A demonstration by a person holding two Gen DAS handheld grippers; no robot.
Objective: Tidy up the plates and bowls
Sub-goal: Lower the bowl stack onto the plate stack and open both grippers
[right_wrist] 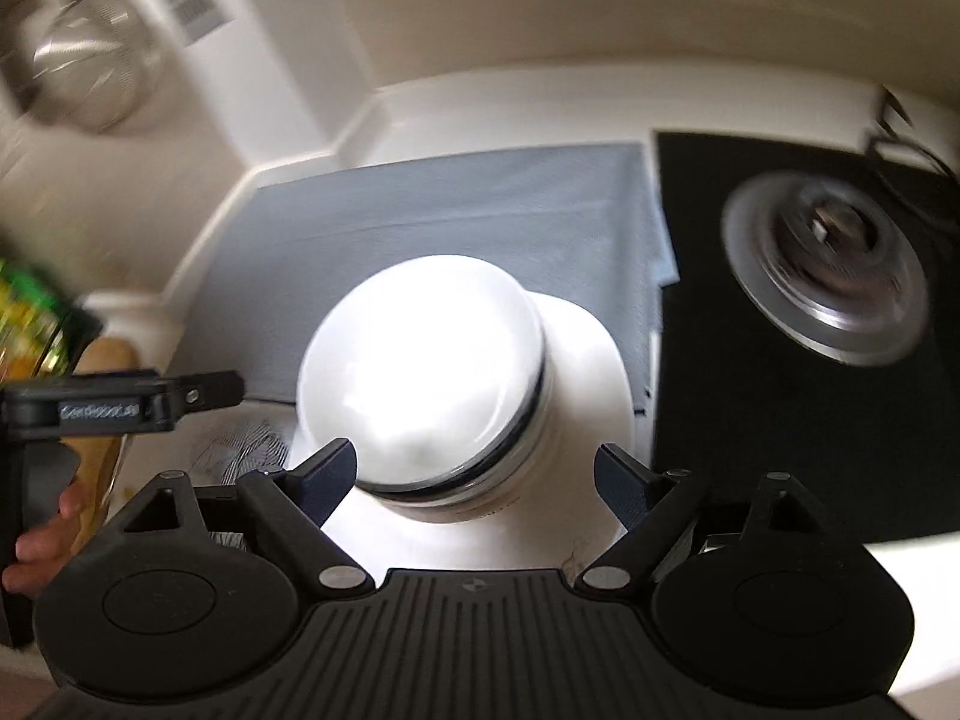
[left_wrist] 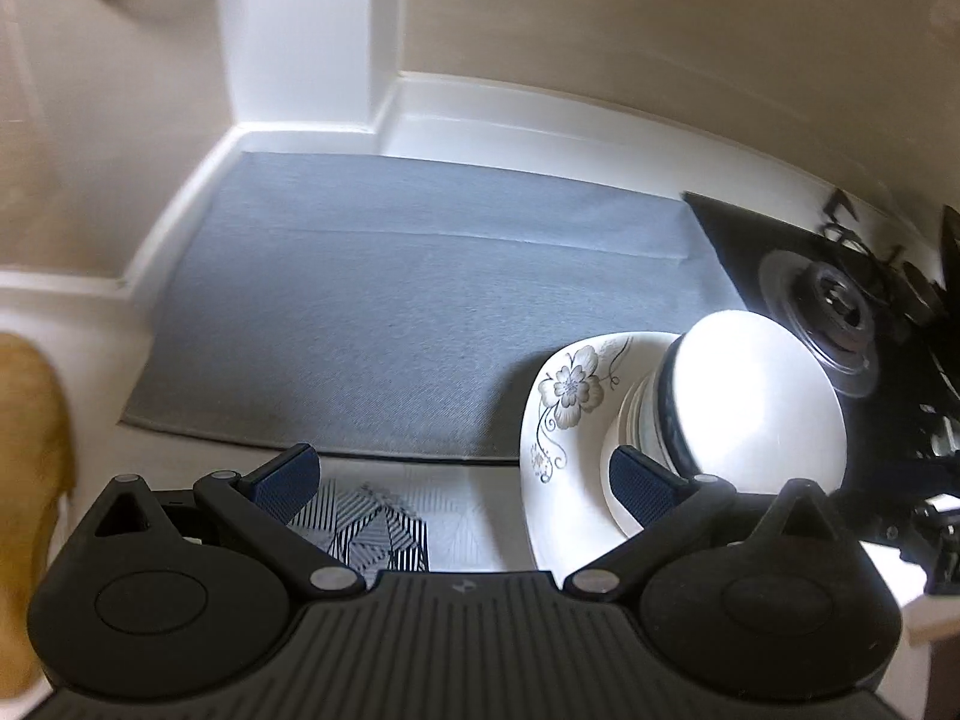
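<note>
A white square plate with a grey flower print [left_wrist: 561,414] lies at the near right corner of a grey-blue mat [left_wrist: 390,300]. White bowls with a dark rim band [left_wrist: 756,396] are stacked on it. My left gripper [left_wrist: 462,480] is open and empty, low over the counter, its right finger just in front of the plate. In the right wrist view the bowl stack [right_wrist: 420,372] sits on the plate [right_wrist: 594,372], bright and blurred. My right gripper [right_wrist: 474,480] is open, its fingers either side of the stack's near edge. The left gripper [right_wrist: 138,402] shows at the left.
A black gas hob with a burner [left_wrist: 834,306] lies right of the mat, also in the right wrist view [right_wrist: 828,264]. A striped patterned item [left_wrist: 372,534] lies under my left gripper. White wall edges border the counter. A metal strainer [right_wrist: 90,60] hangs at upper left.
</note>
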